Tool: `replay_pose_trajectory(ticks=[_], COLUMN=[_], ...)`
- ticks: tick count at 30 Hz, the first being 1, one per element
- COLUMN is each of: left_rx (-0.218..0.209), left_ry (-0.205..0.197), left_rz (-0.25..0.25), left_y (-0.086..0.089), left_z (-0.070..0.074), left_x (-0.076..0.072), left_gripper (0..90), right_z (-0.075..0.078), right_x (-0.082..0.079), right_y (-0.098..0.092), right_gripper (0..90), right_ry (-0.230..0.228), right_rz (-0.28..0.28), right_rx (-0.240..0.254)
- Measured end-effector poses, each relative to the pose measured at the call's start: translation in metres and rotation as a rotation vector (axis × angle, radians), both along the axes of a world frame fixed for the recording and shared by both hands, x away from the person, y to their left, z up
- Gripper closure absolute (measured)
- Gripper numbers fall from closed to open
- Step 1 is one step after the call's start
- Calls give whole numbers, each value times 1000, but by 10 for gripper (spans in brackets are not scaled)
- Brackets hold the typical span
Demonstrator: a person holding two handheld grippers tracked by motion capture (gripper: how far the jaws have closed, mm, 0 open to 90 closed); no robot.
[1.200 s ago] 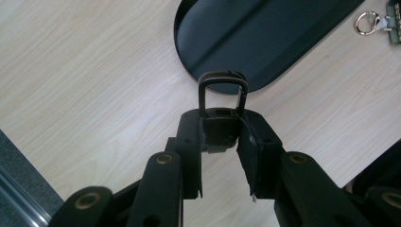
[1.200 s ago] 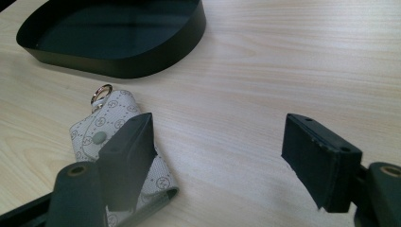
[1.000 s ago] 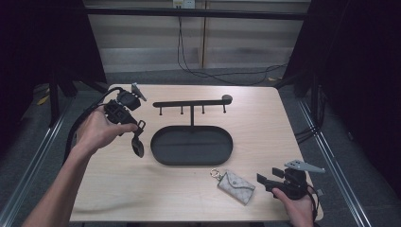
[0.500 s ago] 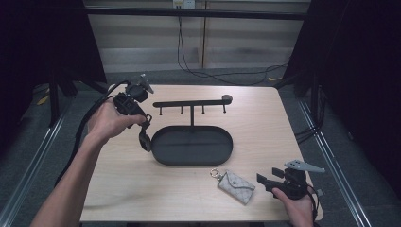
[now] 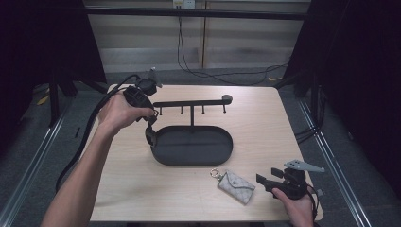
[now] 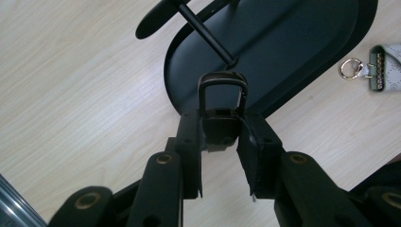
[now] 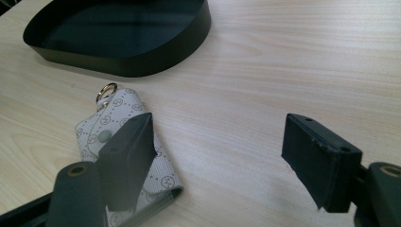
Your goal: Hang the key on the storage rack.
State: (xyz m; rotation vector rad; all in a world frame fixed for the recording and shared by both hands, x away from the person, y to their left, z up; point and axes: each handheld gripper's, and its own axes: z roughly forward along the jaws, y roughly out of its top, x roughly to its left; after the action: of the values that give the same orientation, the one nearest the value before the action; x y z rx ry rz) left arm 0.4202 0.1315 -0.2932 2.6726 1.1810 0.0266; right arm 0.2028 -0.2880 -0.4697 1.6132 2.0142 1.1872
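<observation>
While the work stands midway: one item carried, one waiting.
Right gripper (image 5: pixel 265 182): jaws spread, empty, at five o'clock on the desk (image 5: pixel 265 118).
Key pouch (image 5: pixel 235 186): just beside it, untouched.
Left gripper (image 6: pixel 218 142): jaws pinching a dark key fob (image 6: pixel 220 127), at the tray's (image 5: pixel 227 146) nine o'clock rim.
Hook bar (image 5: pixel 189 102): bare, likely destination.

Layout from high view: oval tray (image 5: pixel 193 145) sits mid-table (image 5: pixel 265 118), rack with hook bar (image 5: pixel 191 102) standing up out of its back half. Left gripper (image 5: pixel 150 135) hangs over tray's left rim, key fob (image 6: pixel 221 111) between its jaws, loop end pointing at tray. Pouch with ring (image 5: pixel 236 186) lies on table just in front of tray's right end, ring nearest tray. Right gripper (image 5: pixel 267 182) at front right corner, just right of pouch, maybe touching it, hard to say. Cables (image 5: pixel 198 66) on floor behind table.
</observation>
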Motion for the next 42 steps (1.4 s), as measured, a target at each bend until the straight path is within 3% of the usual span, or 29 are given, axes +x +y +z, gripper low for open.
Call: replay_pose_trajectory(ticks=[12,20,28,32,34,38,42], left_rx=[13,34,31,31,25,5,-49], left_ry=[24,36,18,17,9,-12,-17], left_rz=[-11,11,47,39,39,50,62], left_y=[-16,-20,-25,-26,-24,-19,-10], left_z=[-6,-14,-19,-21,-20,-16,-13], left_x=[8,16,20,22,22,21,18], left_gripper=[708,707,706,702,674,532,438], right_z=[0,0,0,0,0,0,0], right_x=[0,0,0,0,1,1,1], right_y=[0,1,0,1,1,1,1], right_gripper=[258,258,258,257,257,257,257], right_ry=[-1,-1,-1,-1,3,4,3], right_rz=[5,14,14,15,17,18,16], right_rx=[3,3,5,7,9,8,8])
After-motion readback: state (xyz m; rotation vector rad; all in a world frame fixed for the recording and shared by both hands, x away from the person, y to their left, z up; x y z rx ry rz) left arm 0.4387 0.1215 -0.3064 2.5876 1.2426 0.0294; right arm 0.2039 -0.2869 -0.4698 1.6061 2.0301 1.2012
